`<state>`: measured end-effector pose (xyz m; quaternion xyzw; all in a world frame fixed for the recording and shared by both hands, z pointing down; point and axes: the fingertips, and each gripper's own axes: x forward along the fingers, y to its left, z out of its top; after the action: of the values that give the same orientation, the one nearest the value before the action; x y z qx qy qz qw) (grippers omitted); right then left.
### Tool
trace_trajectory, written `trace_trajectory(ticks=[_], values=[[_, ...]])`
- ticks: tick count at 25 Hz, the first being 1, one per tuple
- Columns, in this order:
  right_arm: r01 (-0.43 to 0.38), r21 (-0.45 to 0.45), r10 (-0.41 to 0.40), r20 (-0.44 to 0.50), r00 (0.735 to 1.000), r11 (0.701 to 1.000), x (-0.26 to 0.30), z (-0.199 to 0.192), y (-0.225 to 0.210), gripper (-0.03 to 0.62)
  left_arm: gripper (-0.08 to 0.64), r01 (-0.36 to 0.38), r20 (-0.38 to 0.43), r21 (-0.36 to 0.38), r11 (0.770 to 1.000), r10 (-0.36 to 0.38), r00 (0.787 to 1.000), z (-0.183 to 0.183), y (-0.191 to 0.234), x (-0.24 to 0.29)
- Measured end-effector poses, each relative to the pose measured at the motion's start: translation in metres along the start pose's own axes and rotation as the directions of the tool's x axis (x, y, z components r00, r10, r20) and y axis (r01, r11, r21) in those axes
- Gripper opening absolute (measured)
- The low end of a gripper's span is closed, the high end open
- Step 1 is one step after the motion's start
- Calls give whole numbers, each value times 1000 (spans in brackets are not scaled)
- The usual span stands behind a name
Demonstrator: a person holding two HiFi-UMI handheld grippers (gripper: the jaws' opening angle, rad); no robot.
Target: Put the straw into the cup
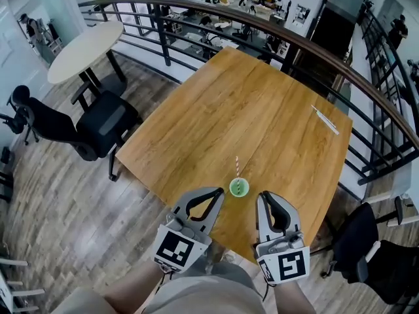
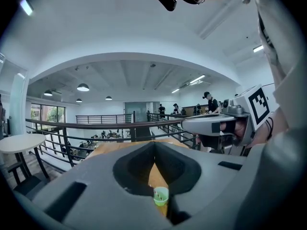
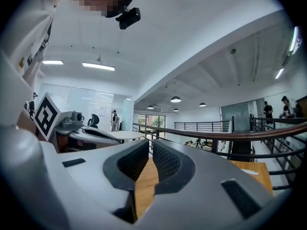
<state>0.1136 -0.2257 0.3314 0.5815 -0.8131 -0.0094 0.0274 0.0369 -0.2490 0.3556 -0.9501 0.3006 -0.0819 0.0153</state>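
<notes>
A small green cup (image 1: 239,188) stands on the wooden table (image 1: 249,110) near its front edge. A red-and-white striped straw (image 1: 237,165) rises from the cup, leaning away from me. My left gripper (image 1: 220,192) is just left of the cup, shut with nothing in it. Just right of the cup is my right gripper (image 1: 261,196), also shut and empty. In the left gripper view the cup (image 2: 160,195) and straw (image 2: 155,193) show through the hollow below the touching tips of the left gripper (image 2: 154,145). The right gripper (image 3: 149,145) looks along bare tabletop.
A thin white strip (image 1: 325,120) lies near the table's far right edge. A curved railing (image 1: 314,51) runs behind and to the right of the table. Black office chairs (image 1: 91,126) and a round white table (image 1: 85,48) stand at the left; another chair (image 1: 373,247) is at the right.
</notes>
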Motion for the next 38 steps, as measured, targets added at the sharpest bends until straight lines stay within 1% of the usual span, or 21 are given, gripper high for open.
trace_trajectory(ticks=[3, 9, 15, 18, 21, 26, 33, 36, 38], values=[[3, -6, -3, 2, 1000, 1000, -10, 6, -1, 34, 12, -8, 14, -16, 1000, 8, 1000, 14, -6, -10], [0, 7, 0, -9, 1000, 1000, -34, 9, 3, 34, 12, 13, 45, 34, 999, -14, 999, 35, -27, -27], [4, 51, -2, -39, 999, 999, -51, 0, 15, 34, 12, -24, 61, -13, 1000, 24, 998, 23, -37, -34], [-5, 77, 9, -48, 999, 997, -58, -5, 21, 34, 12, -23, 64, -2, 1000, 23, 998, 18, -43, -38], [-16, 96, 20, -45, 999, 995, -59, -6, 25, 34, 12, -19, 53, -12, 1000, 19, 998, 14, -46, -40], [-20, 115, 24, -36, 999, 993, -60, -4, 25, 32, 12, -10, 52, 12, 1000, 9, 999, 17, -51, -40], [-33, 119, 37, -26, 999, 992, -65, 0, 26, 23, 12, 2, 41, 55, 998, -4, 999, 18, -61, -42], [-32, 112, 35, -28, 999, 993, -66, 0, 26, 21, 12, 4, 47, 51, 999, -6, 999, 19, -62, -41], [-33, 99, 36, -28, 999, 995, -66, 1, 26, 21, 12, 6, 48, 19, 1000, -7, 999, 19, -62, -41]])
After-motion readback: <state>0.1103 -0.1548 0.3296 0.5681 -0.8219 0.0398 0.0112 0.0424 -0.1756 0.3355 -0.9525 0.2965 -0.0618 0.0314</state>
